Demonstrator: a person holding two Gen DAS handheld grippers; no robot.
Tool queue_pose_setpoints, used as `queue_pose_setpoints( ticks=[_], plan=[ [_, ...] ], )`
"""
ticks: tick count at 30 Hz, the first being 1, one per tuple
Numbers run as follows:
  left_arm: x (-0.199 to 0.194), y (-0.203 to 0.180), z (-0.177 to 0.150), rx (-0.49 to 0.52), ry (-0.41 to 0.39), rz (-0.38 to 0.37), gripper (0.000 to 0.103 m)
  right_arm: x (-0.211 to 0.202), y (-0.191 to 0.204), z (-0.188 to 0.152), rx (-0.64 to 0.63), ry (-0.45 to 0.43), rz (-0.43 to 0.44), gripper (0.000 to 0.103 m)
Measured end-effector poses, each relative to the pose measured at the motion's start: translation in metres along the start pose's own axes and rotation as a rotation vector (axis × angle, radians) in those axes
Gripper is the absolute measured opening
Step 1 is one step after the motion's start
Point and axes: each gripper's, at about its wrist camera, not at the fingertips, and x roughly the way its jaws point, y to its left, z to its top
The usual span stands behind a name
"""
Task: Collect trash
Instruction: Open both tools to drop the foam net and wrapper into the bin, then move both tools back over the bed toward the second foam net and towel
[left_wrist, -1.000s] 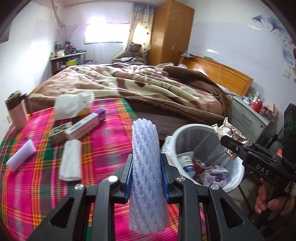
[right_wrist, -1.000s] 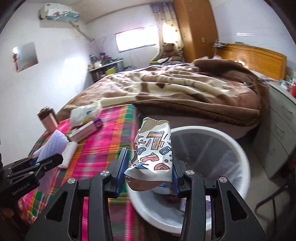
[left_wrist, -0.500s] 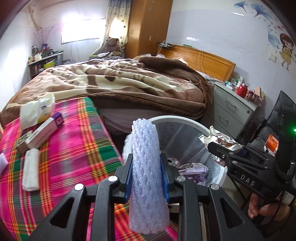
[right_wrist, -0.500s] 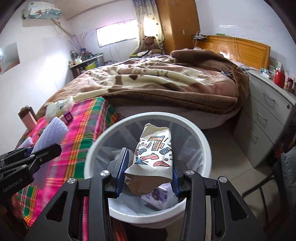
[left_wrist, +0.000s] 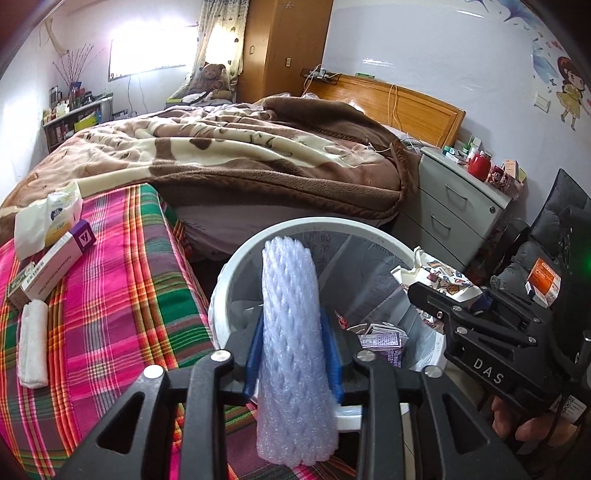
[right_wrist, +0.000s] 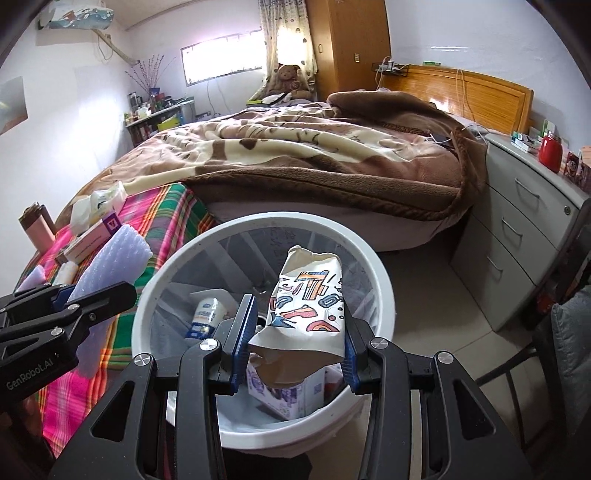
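Observation:
A white waste bin (left_wrist: 236, 266) with several pieces of trash inside stands between the plaid bedding and the bed. My left gripper (left_wrist: 293, 354) is over the bin's near left rim. A pale lilac foam net sleeve (left_wrist: 291, 332) stands upright between its blue pads, which still touch it while the jaws are opening. My right gripper (right_wrist: 297, 332) hangs over the bin's (right_wrist: 380, 280) mouth, shut on a crumpled white snack bag (right_wrist: 308, 299) with coloured print. The right wrist view shows the left gripper (right_wrist: 92, 295) and its foam sleeve (right_wrist: 118, 254) at the bin's left.
On the pink and green plaid cover (left_wrist: 122, 295) lie a long purple-ended box (left_wrist: 59, 258), a tissue pack (left_wrist: 48, 218) and a white roll (left_wrist: 33, 347). A brown-blanketed bed (left_wrist: 240, 155) is behind the bin. A grey nightstand (left_wrist: 454, 206) and a dark chair (left_wrist: 554, 236) are on the right.
Both grippers swung right from above the plaid cover to above the bin, each with its item. The left pads now stand slightly wider around the foam sleeve.

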Motion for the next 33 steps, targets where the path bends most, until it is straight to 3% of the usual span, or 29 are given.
queue_pose_setpoints(
  ticks=[1, 4, 10, 20, 33],
  plan=[
    [0.0, 0.0, 0.0, -0.001, 0.0, -0.004, 0.05, 0.0, 0.0, 0.0, 0.0, 0.0, -0.005, 0.044],
    [-0.002, 0.001, -0.001, -0.003, -0.007, -0.012, 0.055, 0.001, -0.002, 0.0, 0.002, -0.001, -0.004, 0.062],
    [-0.009, 0.005, -0.002, -0.011, -0.016, -0.014, 0.064, -0.004, -0.002, 0.0, 0.012, -0.012, -0.012, 0.062],
    [-0.03, 0.024, -0.008, -0.039, -0.042, 0.008, 0.065, -0.015, 0.011, 0.001, 0.019, -0.038, 0.012, 0.062],
    [-0.071, 0.069, -0.02, -0.078, -0.112, 0.104, 0.068, -0.021, 0.053, 0.003, -0.014, -0.077, 0.084, 0.062]
  ],
)
